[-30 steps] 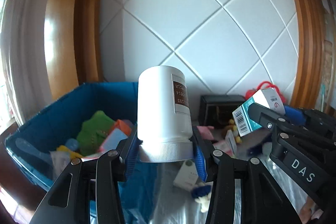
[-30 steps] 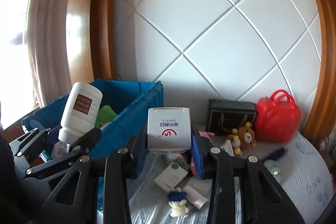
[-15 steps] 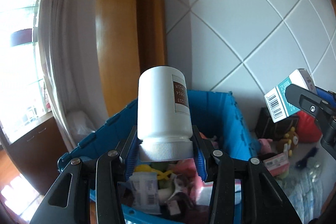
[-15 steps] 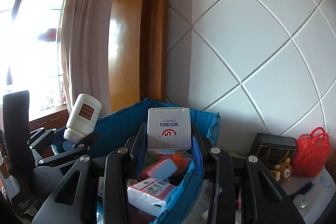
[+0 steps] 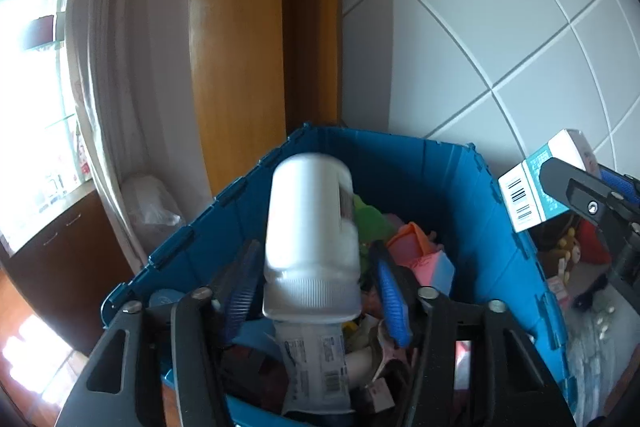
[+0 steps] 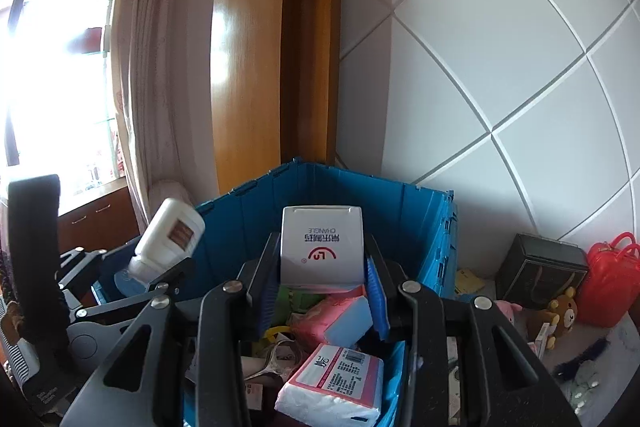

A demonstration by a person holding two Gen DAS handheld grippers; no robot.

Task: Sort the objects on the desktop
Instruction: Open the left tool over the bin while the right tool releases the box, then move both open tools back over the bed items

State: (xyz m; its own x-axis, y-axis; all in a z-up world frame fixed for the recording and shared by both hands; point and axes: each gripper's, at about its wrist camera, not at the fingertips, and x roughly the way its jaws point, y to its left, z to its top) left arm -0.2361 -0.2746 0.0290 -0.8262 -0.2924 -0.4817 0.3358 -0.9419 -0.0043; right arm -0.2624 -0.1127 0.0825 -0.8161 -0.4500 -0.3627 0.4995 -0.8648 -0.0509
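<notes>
My left gripper (image 5: 312,287) is open over the blue crate (image 5: 404,163). The white bottle (image 5: 310,239), cap down and blurred, sits loose between the spread fingers with gaps on both sides. It also shows in the right wrist view (image 6: 168,241), tilted above the left gripper (image 6: 160,283). My right gripper (image 6: 322,287) is shut on a white medicine box (image 6: 322,245) with a red logo, held over the crate (image 6: 420,223). The box also shows at the right edge of the left wrist view (image 5: 536,187).
The crate holds tissue packs (image 6: 332,383), a pink-and-blue pack (image 6: 332,319), green and orange toys (image 5: 412,239) and packets. On the table to the right are a black box (image 6: 540,271), a red toy case (image 6: 612,287) and a bear figure (image 6: 560,311). A curtain (image 6: 152,87) hangs left.
Both grippers have moved further over the crate. My left gripper's fingers have spread apart and let go of the white bottle, which has started to tilt and blur. The right grip is unchanged.
</notes>
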